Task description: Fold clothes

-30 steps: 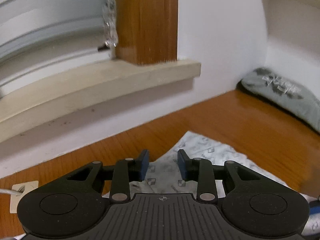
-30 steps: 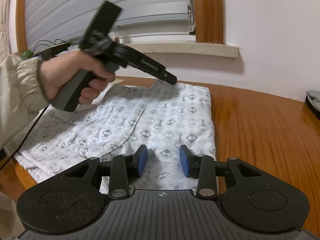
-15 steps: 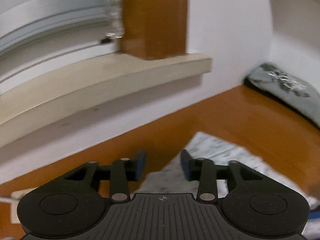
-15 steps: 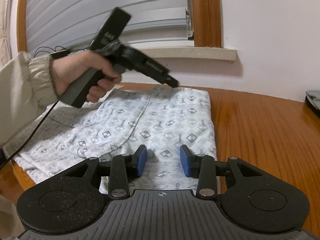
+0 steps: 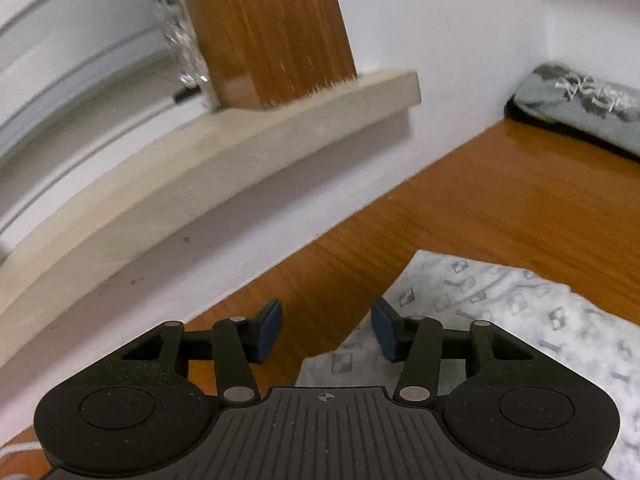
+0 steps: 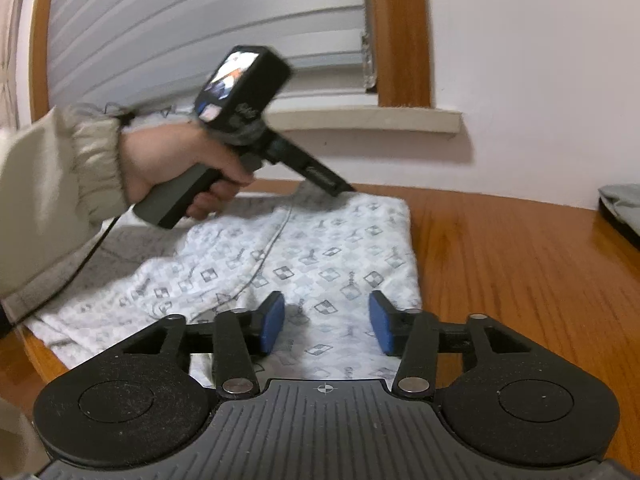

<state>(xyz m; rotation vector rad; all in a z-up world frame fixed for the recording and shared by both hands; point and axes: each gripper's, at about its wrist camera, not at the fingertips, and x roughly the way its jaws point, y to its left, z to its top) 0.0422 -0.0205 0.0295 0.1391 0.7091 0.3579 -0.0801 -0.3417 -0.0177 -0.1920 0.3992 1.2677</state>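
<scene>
A white garment (image 6: 320,248) with a small grey print lies flat on the wooden table (image 6: 520,260). My right gripper (image 6: 326,322) hovers low over its near right part; its jaws are opening and nothing is pinched between the blue pads. A hand (image 6: 168,160) holds my left gripper (image 6: 348,190), whose tips point down at the garment's far edge. In the left wrist view the left gripper (image 5: 326,332) has its jaws closing, still apart, over bare wood. The garment's far corner (image 5: 500,304) lies just under and right of its right pad.
A pale window sill (image 5: 240,160) and the white wall run close behind the garment's far edge. A folded grey garment (image 5: 580,104) lies at the table's far right corner. Bare wood stretches to the right of the white garment. A beige sleeve (image 6: 60,184) and a cable cross the left side.
Both grippers' jaws stand wider than before. The left gripper has tipped down toward the garment's far edge and rolled, so the cloth now sits right of its gap.
</scene>
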